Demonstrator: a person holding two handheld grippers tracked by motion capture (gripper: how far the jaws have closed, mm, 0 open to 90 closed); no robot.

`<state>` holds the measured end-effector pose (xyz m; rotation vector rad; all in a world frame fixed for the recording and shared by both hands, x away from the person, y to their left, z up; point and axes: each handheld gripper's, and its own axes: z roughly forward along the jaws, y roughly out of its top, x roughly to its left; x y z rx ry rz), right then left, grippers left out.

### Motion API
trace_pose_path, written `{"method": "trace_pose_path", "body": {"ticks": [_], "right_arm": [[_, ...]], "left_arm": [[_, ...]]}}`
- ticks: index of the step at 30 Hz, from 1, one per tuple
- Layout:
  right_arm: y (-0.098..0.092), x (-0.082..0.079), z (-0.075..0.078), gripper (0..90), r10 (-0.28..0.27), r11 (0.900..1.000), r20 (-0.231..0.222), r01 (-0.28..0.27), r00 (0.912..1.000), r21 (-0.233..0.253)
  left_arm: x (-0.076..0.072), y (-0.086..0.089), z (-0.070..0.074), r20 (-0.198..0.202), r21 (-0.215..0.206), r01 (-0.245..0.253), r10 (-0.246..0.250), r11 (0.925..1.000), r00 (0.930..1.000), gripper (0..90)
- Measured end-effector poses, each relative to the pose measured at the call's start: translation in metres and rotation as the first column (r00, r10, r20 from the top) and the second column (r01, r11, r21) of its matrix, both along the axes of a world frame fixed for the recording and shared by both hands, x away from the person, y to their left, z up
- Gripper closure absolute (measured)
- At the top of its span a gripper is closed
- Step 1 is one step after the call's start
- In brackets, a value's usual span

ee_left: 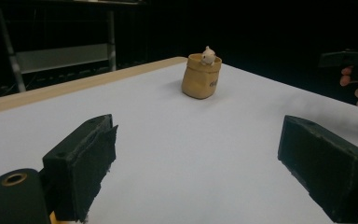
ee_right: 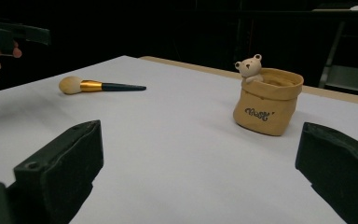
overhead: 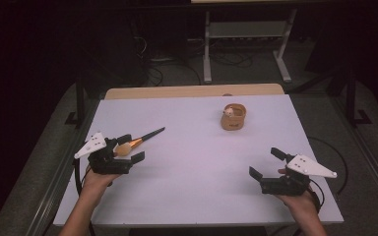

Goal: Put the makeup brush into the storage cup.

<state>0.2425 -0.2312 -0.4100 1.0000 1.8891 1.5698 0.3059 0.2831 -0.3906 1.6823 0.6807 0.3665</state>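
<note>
Left tongs (overhead: 131, 148) open over brush (overhead: 137, 141)

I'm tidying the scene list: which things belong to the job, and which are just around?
In the job:
- brush, by the open left gripper
- pouch
- open right gripper

Just around:
- metal frame behind the table
</note>
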Motion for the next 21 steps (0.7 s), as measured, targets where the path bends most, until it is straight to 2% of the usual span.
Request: {"method": "trace_pose_path", "body": {"ticks": [10, 13, 21], "right_arm": [[0.0001, -0.0001, 0.0003, 0.2, -0.004, 1.000, 0.002, 0.004, 1.0000, 0.002], [0.0002, -0.0003, -0.0001, 0.2, -0.004, 1.000, -0.002, 0.004, 1.0000, 0.001], [-0.0002, -0.0004, 0.0002, 0.2, -0.007, 1.000, 0.002, 0.007, 1.0000, 0.002]], "left_arm": [[0.0040, 0.0002, 0.0057, 0.035, -0.004, 0.005, -0.004, 1.0000, 0.9994, 10.7], [0.0053, -0.0003, 0.0048, 0.032, 0.008, 0.006, -0.006, 0.9999, 0.9995, 10.7], [0.0104, -0.0019, 0.0068, 0.038, 0.008, 0.006, -0.006, 0.9999, 0.9992, 10.7]]}}
